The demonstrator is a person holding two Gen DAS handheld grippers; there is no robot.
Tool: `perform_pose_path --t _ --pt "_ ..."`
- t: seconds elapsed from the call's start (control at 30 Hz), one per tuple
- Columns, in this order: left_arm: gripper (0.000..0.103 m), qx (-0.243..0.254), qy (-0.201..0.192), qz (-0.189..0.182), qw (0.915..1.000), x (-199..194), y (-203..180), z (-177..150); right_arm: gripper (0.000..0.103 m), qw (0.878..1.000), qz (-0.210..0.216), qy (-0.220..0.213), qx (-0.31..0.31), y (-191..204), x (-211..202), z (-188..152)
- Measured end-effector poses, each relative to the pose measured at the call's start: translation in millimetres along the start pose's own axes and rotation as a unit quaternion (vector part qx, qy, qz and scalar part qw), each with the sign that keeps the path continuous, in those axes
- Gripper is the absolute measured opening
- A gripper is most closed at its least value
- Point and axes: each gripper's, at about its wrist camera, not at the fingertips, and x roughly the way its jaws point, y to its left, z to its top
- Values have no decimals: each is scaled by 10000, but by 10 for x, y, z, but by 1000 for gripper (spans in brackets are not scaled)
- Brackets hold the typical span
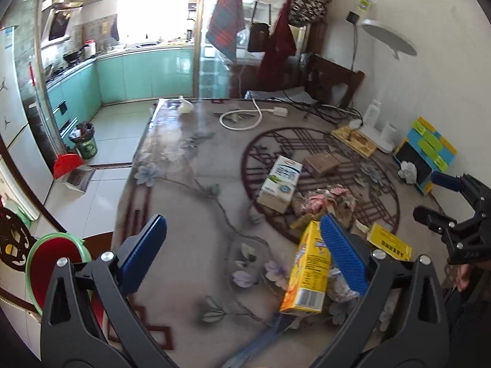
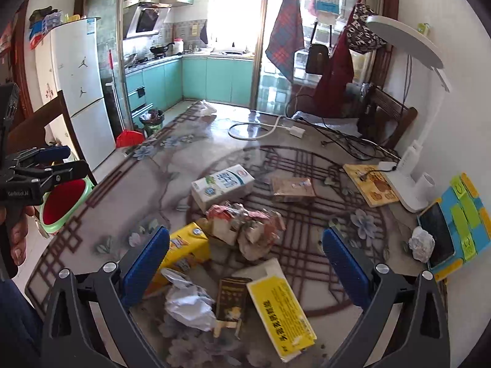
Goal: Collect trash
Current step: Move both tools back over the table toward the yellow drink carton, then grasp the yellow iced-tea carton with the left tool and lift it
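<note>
Hovering both grippers over the table point(image 2: 129, 184), we hold nothing: left gripper point(image 1: 242, 242) spread wide and empty, right gripper point(image 2: 245, 254) likewise spread and empty. Trash sits mid-table. Yellow drink carton point(image 1: 307, 270) lies on its side just beside the left gripper's right finger, contact unclear. White milk carton point(image 2: 222, 185) lies farther back, brown flat box point(image 2: 293, 188) near it. Crumpled wrapper pile point(image 2: 248, 227) sits between the cartons. Near the right gripper: crumpled white paper point(image 2: 187, 303), dark small packet point(image 2: 231, 299), yellow-white flat box point(image 2: 280, 306), close together. Another paper ball point(image 2: 422, 243) rests by the phone point(image 2: 437, 234). Green-rimmed red bin point(image 2: 66, 204) stands off the table's left edge.
</note>
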Motion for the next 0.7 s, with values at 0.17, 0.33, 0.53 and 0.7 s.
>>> perform_pose_path --t 0.17,0.33,0.53,0.7 --pt "98 294 316 -256 9987 270 -366 -91 97 9995 -162 177 216 -356 8 -304" --pt "98 559 648 -371 9956 514 -623 -147 97 9986 -154 360 356 -527 87 -476" --pt "98 868 1127 -324 9893 879 -844 -244 97 9983 -130 435 353 -587 179 -570" --pt "98 936 1439 -205 9849 1137 -885 -324 97 9976 -44 508 466 -657 248 -617"
